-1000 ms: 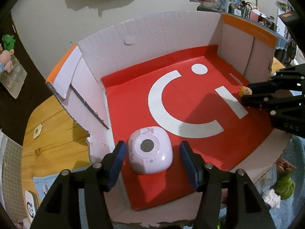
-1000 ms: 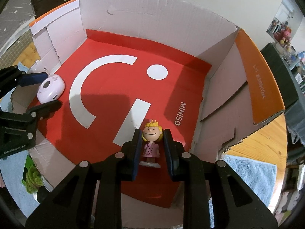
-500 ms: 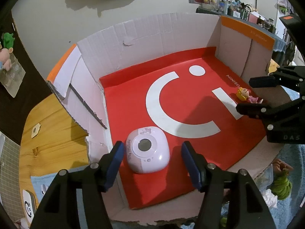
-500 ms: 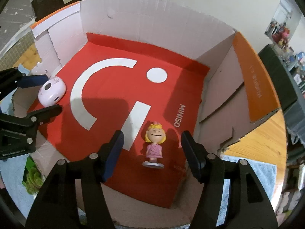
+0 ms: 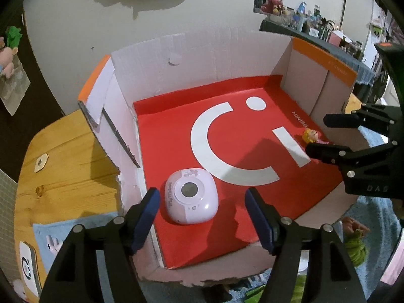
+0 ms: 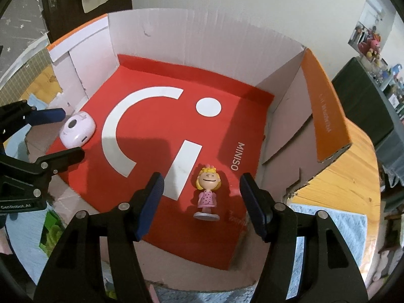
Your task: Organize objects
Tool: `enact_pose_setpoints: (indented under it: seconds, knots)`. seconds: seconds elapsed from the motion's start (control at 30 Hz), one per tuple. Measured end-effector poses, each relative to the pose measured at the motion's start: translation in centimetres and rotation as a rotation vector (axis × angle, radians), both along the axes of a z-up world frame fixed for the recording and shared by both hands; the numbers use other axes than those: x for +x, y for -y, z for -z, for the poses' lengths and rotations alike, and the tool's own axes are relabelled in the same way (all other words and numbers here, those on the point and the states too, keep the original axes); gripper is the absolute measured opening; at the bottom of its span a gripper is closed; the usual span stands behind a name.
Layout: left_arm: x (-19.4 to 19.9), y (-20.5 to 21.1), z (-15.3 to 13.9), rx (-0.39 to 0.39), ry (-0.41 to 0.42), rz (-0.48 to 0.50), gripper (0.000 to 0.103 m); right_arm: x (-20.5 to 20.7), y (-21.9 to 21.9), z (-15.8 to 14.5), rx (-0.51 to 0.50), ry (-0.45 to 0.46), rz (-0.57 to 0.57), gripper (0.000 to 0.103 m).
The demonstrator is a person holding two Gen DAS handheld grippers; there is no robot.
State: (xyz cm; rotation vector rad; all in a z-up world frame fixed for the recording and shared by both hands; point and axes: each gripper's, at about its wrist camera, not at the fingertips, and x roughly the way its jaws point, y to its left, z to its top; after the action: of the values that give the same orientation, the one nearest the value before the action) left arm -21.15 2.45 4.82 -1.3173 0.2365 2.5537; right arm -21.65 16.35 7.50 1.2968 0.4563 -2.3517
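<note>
A shallow cardboard box point(image 5: 176, 58) with a red printed floor point(image 6: 156, 126) fills both views. A lilac rounded gadget point(image 5: 190, 199) rests on the red floor at the near left corner; my left gripper point(image 5: 202, 217) hangs over it, jaws opening, pads clear of it on both sides. A blonde figurine in a pink dress point(image 6: 207, 193) stands upright on the floor by the right wall. My right gripper point(image 6: 202, 202) is open around it, neither pad touching. Each gripper also shows in the other's view: left gripper point(image 6: 58, 133), right gripper point(image 5: 325, 136).
The box sits on a wooden table point(image 5: 63, 156) with blue cloth point(image 6: 325, 222) at the near edge. Green toys point(image 5: 353, 247) lie in front of the box. A white device point(image 5: 27, 270) lies at the near left. The box's orange-edged right flap point(image 6: 325, 111) leans outward.
My right gripper let go of the figurine and spread wide; the figurine stays standing. My left gripper widened further around the lilac gadget.
</note>
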Motion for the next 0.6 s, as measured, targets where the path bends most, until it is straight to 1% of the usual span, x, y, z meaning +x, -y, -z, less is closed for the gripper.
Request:
enact_pose_setpoints:
  seconds: [0.07, 0.13, 0.17, 0.27, 0.37, 0.43, 0.5, 0.57, 0.6]
  knots:
    - [0.3, 0.1, -0.5, 0.015, -0.01, -0.007, 0.072, 0.7, 0.7, 0.2, -0.018, -0.008, 0.003, 0.061]
    - [0.7, 0.4, -1.1, 0.03, -0.021, -0.013, 0.072, 1.0, 0.8, -0.3, -0.044, -0.019, 0.009, 0.062]
    - [1.0, 0.4, -1.6, 0.041, -0.032, -0.017, 0.074, 1.1, 0.9, -0.5, -0.055, -0.025, 0.011, 0.062]
    - [1.7, 0.6, -2.8, 0.068, -0.069, -0.028, 0.08, 1.6, 0.6, -1.8, -0.095, -0.057, 0.023, 0.066]
    - [2.7, 0.7, -4.5, 0.09, -0.118, -0.049, 0.082, 2.2, 0.8, -3.1, -0.124, -0.093, 0.029, 0.066]
    - [3.3, 1.0, -5.5, 0.11, -0.143, -0.063, 0.086, 2.8, 0.7, -4.2, -0.153, -0.118, 0.03, 0.07]
    - [4.1, 1.4, -6.5, 0.13, -0.169, -0.084, 0.091, 3.6, 0.4, -5.3, -0.166, -0.152, 0.031, 0.075]
    - [4.9, 1.7, -7.5, 0.139, -0.203, -0.105, 0.091, 4.7, 0.3, -6.5, -0.178, -0.196, 0.033, 0.075]
    - [5.3, 1.8, -7.8, 0.139, -0.214, -0.113, 0.093, 5.0, 0.2, -6.7, -0.184, -0.207, 0.036, 0.076]
